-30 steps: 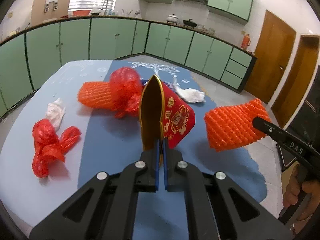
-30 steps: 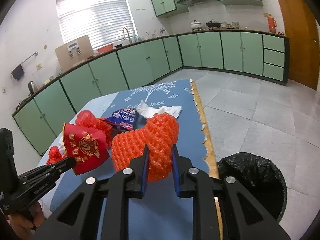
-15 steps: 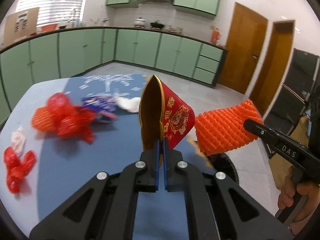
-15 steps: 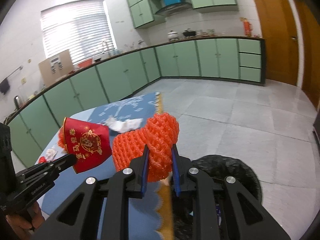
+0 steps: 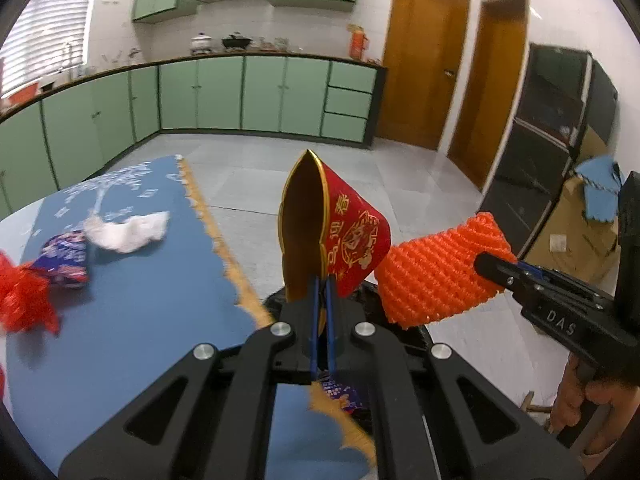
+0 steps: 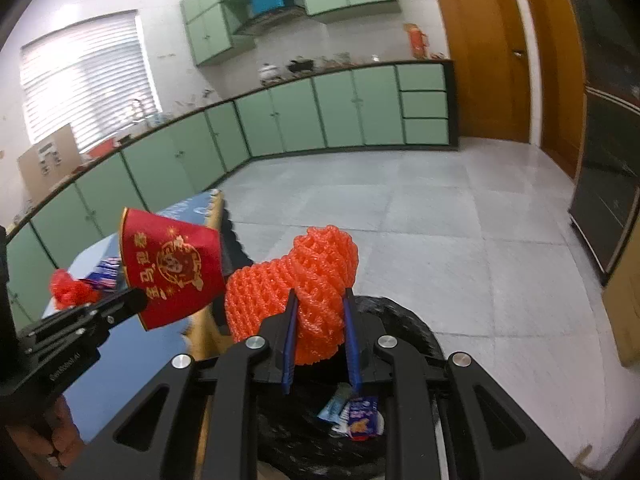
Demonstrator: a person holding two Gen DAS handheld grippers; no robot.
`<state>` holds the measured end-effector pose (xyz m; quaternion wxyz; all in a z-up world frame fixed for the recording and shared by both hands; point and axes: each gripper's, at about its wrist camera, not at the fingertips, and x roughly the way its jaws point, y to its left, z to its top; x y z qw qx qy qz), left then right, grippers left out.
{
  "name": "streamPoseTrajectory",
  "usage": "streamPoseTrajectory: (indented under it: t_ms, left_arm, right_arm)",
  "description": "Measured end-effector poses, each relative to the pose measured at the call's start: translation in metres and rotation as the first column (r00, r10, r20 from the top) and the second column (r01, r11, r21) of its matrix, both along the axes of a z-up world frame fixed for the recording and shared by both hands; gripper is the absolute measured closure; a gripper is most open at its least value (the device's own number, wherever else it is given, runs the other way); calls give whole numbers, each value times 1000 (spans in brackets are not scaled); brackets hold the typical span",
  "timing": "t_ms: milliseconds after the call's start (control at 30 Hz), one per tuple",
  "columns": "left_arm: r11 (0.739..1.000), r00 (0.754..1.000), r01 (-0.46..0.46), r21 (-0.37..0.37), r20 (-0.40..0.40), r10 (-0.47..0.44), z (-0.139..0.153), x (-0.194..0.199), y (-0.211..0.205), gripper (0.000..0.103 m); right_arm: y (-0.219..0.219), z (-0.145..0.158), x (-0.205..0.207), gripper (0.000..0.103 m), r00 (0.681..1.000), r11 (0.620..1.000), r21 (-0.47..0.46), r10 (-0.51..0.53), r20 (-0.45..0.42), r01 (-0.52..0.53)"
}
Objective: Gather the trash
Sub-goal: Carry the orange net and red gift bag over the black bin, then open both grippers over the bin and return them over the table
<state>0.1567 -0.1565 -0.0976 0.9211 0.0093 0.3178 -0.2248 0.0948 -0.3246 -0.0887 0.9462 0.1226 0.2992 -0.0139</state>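
Observation:
My left gripper is shut on a red and gold paper cup, held past the table's right edge above the black trash bin. The cup shows in the right wrist view too. My right gripper is shut on an orange foam fruit net, held right over the bin, which holds a few wrappers. The net also shows in the left wrist view, to the right of the cup.
On the blue tablecloth lie a white crumpled tissue, a blue snack wrapper and a red plastic bag. Green cabinets line the far wall. A cardboard box stands at right.
Both grippers swung right from over the table to the bin at its edge, still holding the cup and the foam net. The table litter slid to the left of view.

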Motion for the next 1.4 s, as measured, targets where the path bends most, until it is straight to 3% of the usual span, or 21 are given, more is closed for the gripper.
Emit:
streamPoseTrajectory:
  t_ms: [367, 500, 633, 700, 767, 833, 867, 1033, 1167, 1400]
  left_arm:
    - [998, 996, 53, 46, -72, -50, -24, 28, -38, 100]
    - [998, 993, 55, 44, -104, -50, -30, 33, -41, 99]
    - [997, 993, 55, 46, -109, -50, -29, 34, -43, 84]
    - [998, 993, 49, 38, -107, -44, -27, 34, -41, 82]
    - [999, 994, 41, 27, -104, -38, -25, 34, -37, 79]
    - [999, 995, 30, 18, -96, -28, -20, 33, -33, 72]
    - [1000, 996, 20, 9, -91, -20, -18, 32, -29, 69]
    - [1000, 997, -10, -16, -77, 9, -6, 29, -14, 65]
    - [998, 997, -51, -28, -51, 50, 5, 22, 8, 53]
    - [983, 983, -184, -13, 28, 184, 25, 2, 71, 36]
  right_arm:
    - [-28, -43, 9, 82, 992, 997, -9, -82, -97, 81]
    - [-27, -48, 15, 76, 990, 996, -10, -89, -112, 89]
    - [-21, -47, 19, 71, 988, 995, -9, -100, -122, 99]
    - [-19, -43, 20, 69, 988, 995, -11, -100, -118, 99]
    - [-17, -40, 19, 63, 989, 995, -18, -99, -111, 98]
    - [-16, -39, 18, 33, 988, 994, -28, -109, -106, 106]
    - [-13, -36, 17, 28, 988, 993, -39, -118, -102, 114]
    - [-9, -26, 13, 28, 992, 993, -48, -107, -73, 103]
    - [-2, -12, 11, 26, 995, 996, -39, -84, -51, 82]
    - [44, 17, 12, 11, 1000, 999, -48, 14, 11, -14]
